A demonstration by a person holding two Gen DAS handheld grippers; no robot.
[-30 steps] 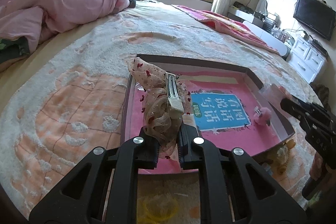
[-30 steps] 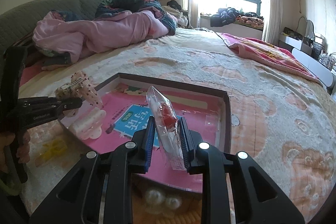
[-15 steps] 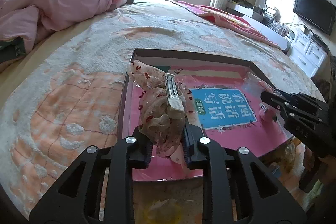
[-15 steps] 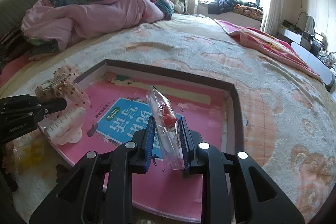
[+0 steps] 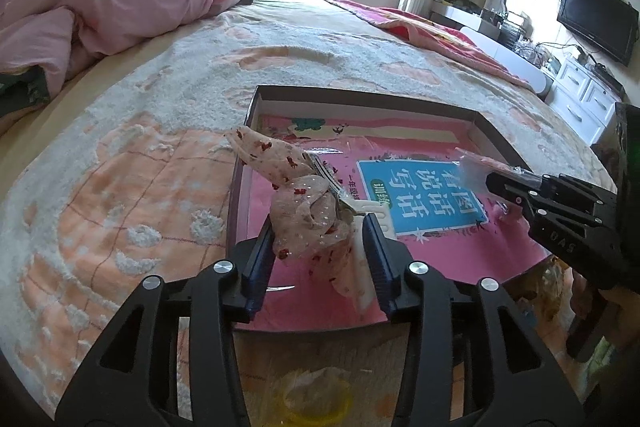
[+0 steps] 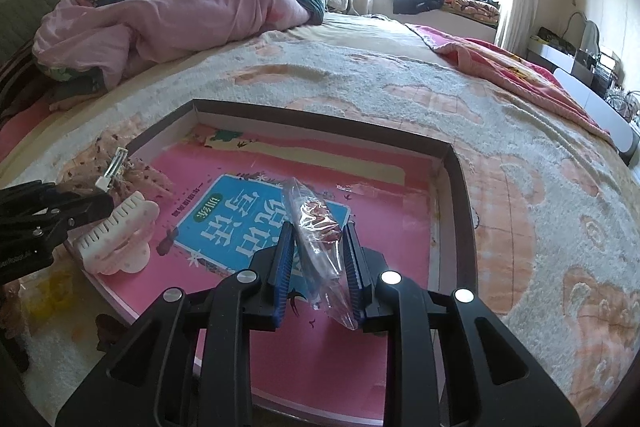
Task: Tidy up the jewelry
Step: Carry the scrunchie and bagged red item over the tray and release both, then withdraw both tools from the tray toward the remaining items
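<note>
Jewelry box: a shallow box (image 6: 456, 163) with a dark rim and a pink printed floor lies on the bed cover (image 6: 540, 211); both grippers work over it.
Hair bow: a sheer spotted bow with a metal clip (image 5: 308, 211) sits at the box's left edge, between the fingers of the left gripper (image 5: 320, 251).
Left gripper state: its jaws are opening; the fabric touches the left pad but a gap shows at the right one, so the bow is being let go, not squeezed.
Packet: a clear plastic packet with something red inside (image 6: 320, 239) stands between the fingers of the right gripper (image 6: 316, 267), over the blue label on the box floor.
Right gripper state: its jaws are opening a little; the packet leans on the right pad with a gap at the left, so the grip looks slack.
Claw clip: a white claw clip (image 6: 116, 239) already lies in the box, just beside the bow.
Step in hand: likely setting both pieces down inside the box.
How to do it well: open fully before lifting away, since the bow's loose fabric may cling to a pad and get dragged out over the rim; draw back along the fingers, not sideways.
Watch: the packet's lower end is hidden by the fingers, so I cannot tell whether it rests on the floor yet.
</note>
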